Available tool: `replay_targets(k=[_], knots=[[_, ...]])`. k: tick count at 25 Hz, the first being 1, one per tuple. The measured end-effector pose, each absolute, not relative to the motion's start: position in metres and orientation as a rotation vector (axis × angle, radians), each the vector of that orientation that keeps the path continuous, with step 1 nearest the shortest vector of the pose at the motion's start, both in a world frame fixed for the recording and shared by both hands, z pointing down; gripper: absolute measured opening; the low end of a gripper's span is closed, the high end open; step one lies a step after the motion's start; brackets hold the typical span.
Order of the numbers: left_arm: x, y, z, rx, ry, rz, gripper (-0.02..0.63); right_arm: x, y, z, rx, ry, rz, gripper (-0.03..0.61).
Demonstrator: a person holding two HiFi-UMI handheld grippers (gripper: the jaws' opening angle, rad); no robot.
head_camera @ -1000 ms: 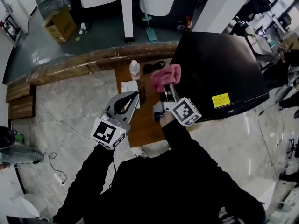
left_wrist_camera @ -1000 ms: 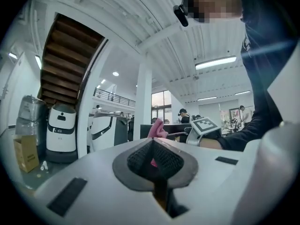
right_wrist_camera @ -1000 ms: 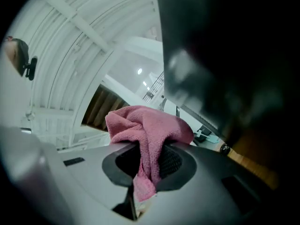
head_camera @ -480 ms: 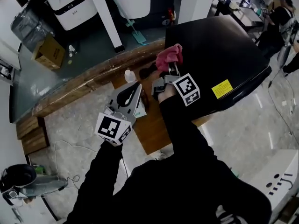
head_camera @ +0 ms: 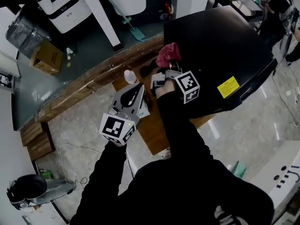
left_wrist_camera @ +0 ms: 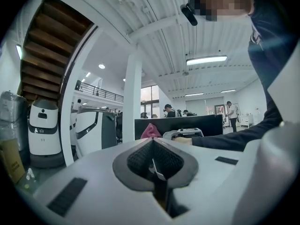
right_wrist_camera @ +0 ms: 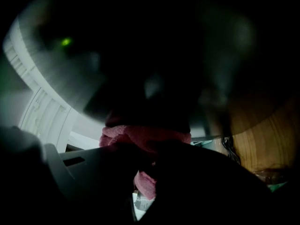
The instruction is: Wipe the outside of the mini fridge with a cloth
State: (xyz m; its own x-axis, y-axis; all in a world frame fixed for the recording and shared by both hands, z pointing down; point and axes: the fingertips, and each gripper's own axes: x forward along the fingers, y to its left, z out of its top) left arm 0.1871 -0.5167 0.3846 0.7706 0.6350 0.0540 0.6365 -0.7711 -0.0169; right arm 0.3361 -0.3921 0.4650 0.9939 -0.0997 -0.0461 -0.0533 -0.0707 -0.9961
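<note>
The black mini fridge (head_camera: 220, 46) stands at the upper right of the head view, a yellow label (head_camera: 228, 86) on its top. My right gripper (head_camera: 169, 68) is shut on a pink cloth (head_camera: 168, 54), which is pressed against the fridge's left side near the top edge. In the right gripper view the cloth (right_wrist_camera: 146, 138) bunches against the dark glossy fridge wall (right_wrist_camera: 154, 55). My left gripper (head_camera: 135, 93) hangs shut and empty over the wooden table, left of the fridge. The left gripper view shows its closed jaws, the cloth (left_wrist_camera: 150, 131) and the fridge (left_wrist_camera: 183, 124) beyond.
A clear plastic bottle (head_camera: 129, 76) and a paper sheet stand on the wooden table (head_camera: 154, 130) by the left gripper. A curved wooden ledge (head_camera: 89, 84) runs behind. White machines (head_camera: 63, 3) and a cardboard box (head_camera: 47, 56) sit on the green floor. People stand at the far right.
The right gripper with the cloth has slid slightly up and further along the fridge's left side. The head view has shifted; the left gripper stays about where it was.
</note>
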Motion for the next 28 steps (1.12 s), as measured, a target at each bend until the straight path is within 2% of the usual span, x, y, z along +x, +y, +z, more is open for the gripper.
replay_targets(k=[16, 28], knots=[[0.233, -0.495, 0.522, -2.821, -1.031, -0.283, 0.006, 0.332, -0.386, 0.629, -1.647, -0.062, -0.167, 0.064], [0.203, -0.499, 0.582, -2.87, -1.048, -0.464, 0.006, 0.324, -0.379, 0.749, -1.632, -0.232, -0.304, 0.063]])
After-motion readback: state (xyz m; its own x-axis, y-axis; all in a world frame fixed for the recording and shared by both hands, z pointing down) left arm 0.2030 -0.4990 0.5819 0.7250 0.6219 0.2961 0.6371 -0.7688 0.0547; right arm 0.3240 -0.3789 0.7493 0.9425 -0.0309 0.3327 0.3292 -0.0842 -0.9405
